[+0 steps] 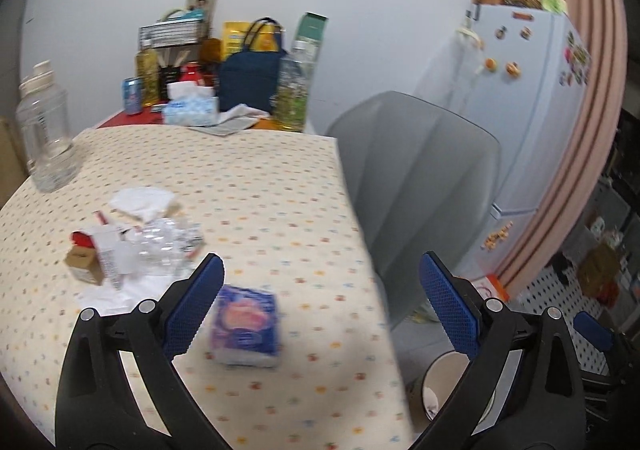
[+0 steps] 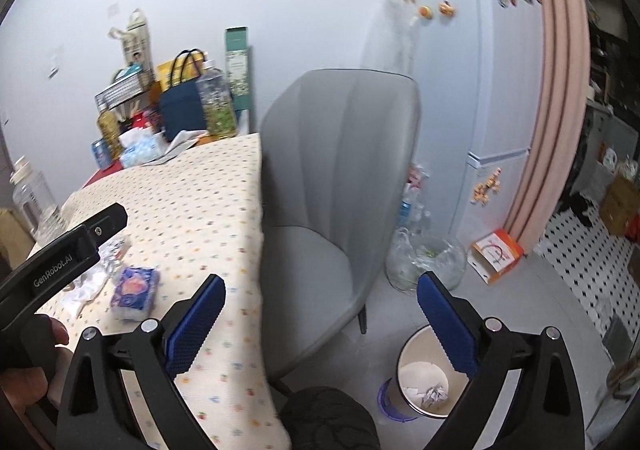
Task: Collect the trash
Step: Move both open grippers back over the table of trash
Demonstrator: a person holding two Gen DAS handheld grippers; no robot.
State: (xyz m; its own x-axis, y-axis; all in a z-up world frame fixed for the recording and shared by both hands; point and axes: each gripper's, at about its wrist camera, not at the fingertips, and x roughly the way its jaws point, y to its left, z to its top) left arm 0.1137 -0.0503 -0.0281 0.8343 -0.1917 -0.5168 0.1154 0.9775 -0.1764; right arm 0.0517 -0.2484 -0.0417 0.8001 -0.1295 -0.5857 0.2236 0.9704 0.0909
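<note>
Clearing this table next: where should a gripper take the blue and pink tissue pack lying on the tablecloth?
Grip the blue and pink tissue pack across its two long sides, coming down from above. It lies flat, apart from the crumpled litter, and looks soft. The left gripper stands open just over it, probably the handier one.

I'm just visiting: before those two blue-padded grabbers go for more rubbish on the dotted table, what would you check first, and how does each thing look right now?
1. Left gripper open and empty: ok.
2. Right gripper open and empty: ok.
3. Round white waste bin on the floor beside the grey chair, top uncovered, crumpled paper inside: ok.
4. Trash left on the dotted tablecloth: white crumpled tissue, crushed clear plastic, small red-and-white carton: ok.
5. Blue-and-pink tissue packet is trash: cannot tell.
6. Clear plastic jar stands apart from the trash pile: ok.
</note>
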